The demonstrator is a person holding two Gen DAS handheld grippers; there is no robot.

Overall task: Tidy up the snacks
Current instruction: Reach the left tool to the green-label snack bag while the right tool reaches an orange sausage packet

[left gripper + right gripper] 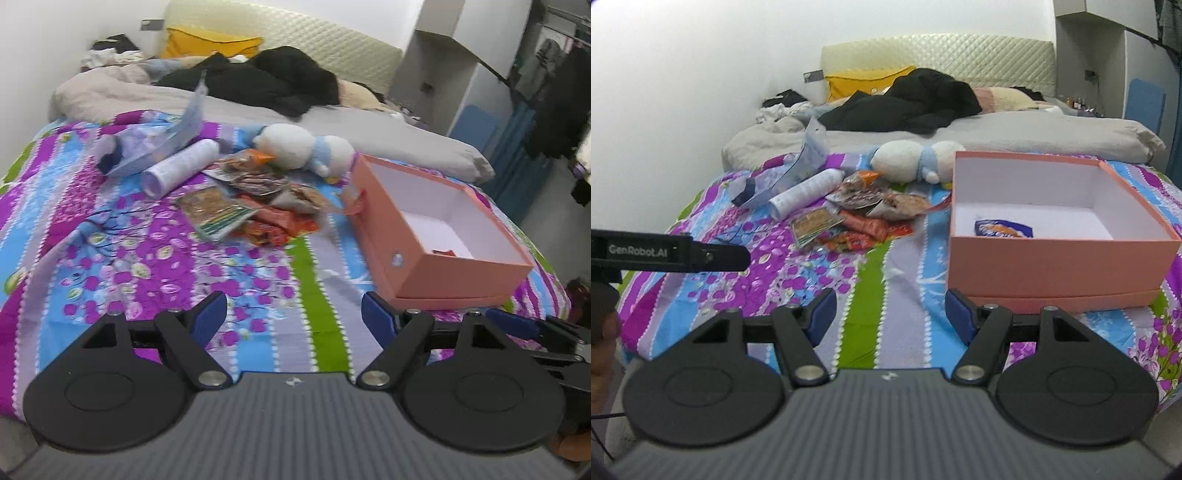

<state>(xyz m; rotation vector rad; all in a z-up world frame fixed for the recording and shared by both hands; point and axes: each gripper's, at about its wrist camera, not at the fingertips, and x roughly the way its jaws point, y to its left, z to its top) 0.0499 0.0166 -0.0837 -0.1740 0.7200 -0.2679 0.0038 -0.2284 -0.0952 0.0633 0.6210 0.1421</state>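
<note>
Both tongs — left tongs [293, 317], right tongs [890, 314] — spread wide, empty; one blue snack packet [1003, 229] in pink box [1060, 264] ahead-right, snack pile [860, 218] ahead-left on bed — mostly unsorted.

We are seeing only a sliver of the blue-and-orange foil snack packet [443, 252] behind the salmon-pink cardboard box's wall [458, 273], and the heaped crinkly snack wrappers [864, 221] are blurring together, labels unreadable.

Bedspread [871, 295]: bare strip along near edge. Obstacles: snack packet pile [857, 218] mid-bed; pink box [1056, 258], open-topped, near right edge.
</note>
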